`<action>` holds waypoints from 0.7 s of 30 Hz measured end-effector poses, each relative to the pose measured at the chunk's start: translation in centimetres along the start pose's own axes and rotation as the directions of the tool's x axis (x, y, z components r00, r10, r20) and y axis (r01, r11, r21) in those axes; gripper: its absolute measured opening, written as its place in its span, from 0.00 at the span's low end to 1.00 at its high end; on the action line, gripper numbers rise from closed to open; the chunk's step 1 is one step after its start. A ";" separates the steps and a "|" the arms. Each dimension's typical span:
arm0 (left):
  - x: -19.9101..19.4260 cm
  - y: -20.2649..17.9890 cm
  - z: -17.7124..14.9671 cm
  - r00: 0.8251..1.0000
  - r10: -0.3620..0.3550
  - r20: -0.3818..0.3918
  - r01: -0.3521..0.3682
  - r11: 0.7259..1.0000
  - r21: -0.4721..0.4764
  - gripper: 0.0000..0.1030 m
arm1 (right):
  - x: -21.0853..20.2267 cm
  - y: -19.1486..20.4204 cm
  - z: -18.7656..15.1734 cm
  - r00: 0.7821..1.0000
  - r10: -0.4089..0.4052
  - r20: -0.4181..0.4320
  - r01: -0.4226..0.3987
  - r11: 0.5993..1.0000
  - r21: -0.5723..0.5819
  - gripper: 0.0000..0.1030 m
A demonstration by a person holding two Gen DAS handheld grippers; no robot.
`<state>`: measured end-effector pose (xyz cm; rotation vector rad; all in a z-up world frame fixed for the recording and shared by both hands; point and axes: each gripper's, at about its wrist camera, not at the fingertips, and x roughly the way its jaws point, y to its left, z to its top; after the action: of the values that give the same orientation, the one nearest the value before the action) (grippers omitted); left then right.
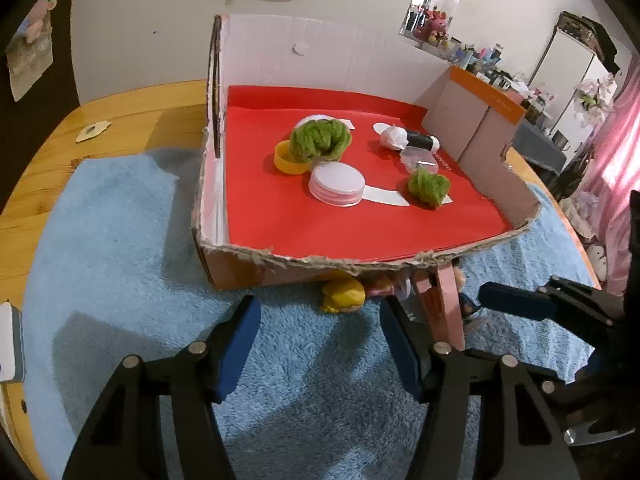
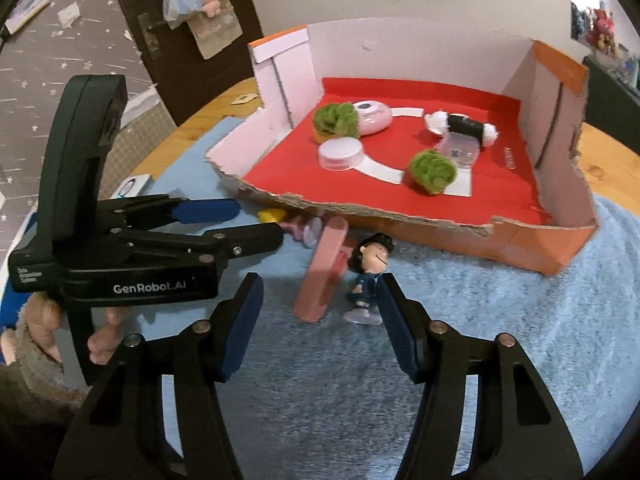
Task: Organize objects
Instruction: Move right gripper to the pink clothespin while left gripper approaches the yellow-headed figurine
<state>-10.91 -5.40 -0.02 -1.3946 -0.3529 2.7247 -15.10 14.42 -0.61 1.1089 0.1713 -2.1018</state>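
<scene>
Blue fluffy mat (image 1: 120,216), wooden table (image 1: 132,116), dark door (image 2: 152,20), pink curtain (image 1: 616,168)

Left gripper (image 1: 320,340) open over blue towel (image 1: 120,240), yellow toy (image 1: 343,297) ahead against cardboard tray (image 1: 248,270)

Torn cardboard box (image 1: 248,258); fluffy blue cloth mat (image 1: 120,208); glossy wooden table (image 1: 132,112).

Black hand-held gripper (image 2: 320,316), blue pads (image 2: 240,328), silver screws.
</scene>
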 end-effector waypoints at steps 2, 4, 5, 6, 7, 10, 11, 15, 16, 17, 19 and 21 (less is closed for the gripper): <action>0.0 -0.1 0.0 1.000 -0.009 0.001 0.009 1.000 0.006 0.62 | -0.1 0.1 0.1 1.000 0.008 0.010 -0.008 1.000 0.004 0.54; 0.1 -0.3 0.0 1.000 -0.015 -0.001 0.016 1.000 0.023 0.59 | -0.3 0.3 0.1 1.000 0.025 0.015 -0.026 1.000 0.004 0.53; 0.2 -0.4 0.0 1.000 -0.012 -0.002 0.012 0.999 0.030 0.58 | -0.3 0.4 0.1 1.000 0.030 0.010 -0.030 1.000 0.000 0.53; 0.3 -0.5 0.0 1.000 -0.011 -0.004 0.011 0.999 0.036 0.58 | -0.2 0.5 0.0 1.000 0.030 0.006 -0.030 0.999 -0.012 0.53; 0.3 -0.5 0.1 1.000 -0.013 -0.005 0.013 0.999 0.041 0.58 | -0.3 0.6 0.0 1.000 0.029 0.006 -0.028 0.999 -0.019 0.53; 0.2 -0.7 0.5 0.998 -0.056 -0.009 0.056 0.997 0.054 0.58 | -0.3 0.7 -0.1 0.999 0.050 0.004 -0.050 0.999 -0.021 0.53; 0.2 -0.8 0.6 0.997 -0.075 -0.012 0.076 0.995 0.061 0.58 | -0.4 0.7 -0.2 0.999 0.052 0.005 -0.051 0.998 -0.025 0.53; 1.0 -1.8 0.6 0.993 -0.104 -0.058 0.111 0.984 0.142 0.58 | -0.3 1.4 -0.9 0.994 0.108 -0.020 -0.109 0.992 -0.068 0.53; 1.0 -2.1 0.6 0.994 -0.096 -0.060 0.105 0.981 0.161 0.58 | -0.1 1.7 -1.0 0.994 0.109 -0.030 -0.111 0.990 -0.085 0.53; 1.1 -2.3 0.6 0.994 -0.092 -0.065 0.102 0.979 0.175 0.58 | 0.1 1.9 -1.1 0.994 0.107 -0.038 -0.110 0.989 -0.093 0.53; 1.0 -2.5 0.7 0.992 -0.107 -0.073 0.119 0.977 0.179 0.59 | 0.5 2.0 -1.1 0.993 0.113 -0.042 -0.117 0.989 -0.092 0.53; 0.9 -2.4 0.8 0.988 -0.133 -0.077 0.145 0.975 0.168 0.59 | 0.6 1.8 -1.0 0.994 0.102 -0.030 -0.104 0.991 -0.080 0.52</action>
<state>-12.17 -3.02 0.30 -1.3551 -0.1959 2.5233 -13.51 13.24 -1.29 1.0746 0.2057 -1.9727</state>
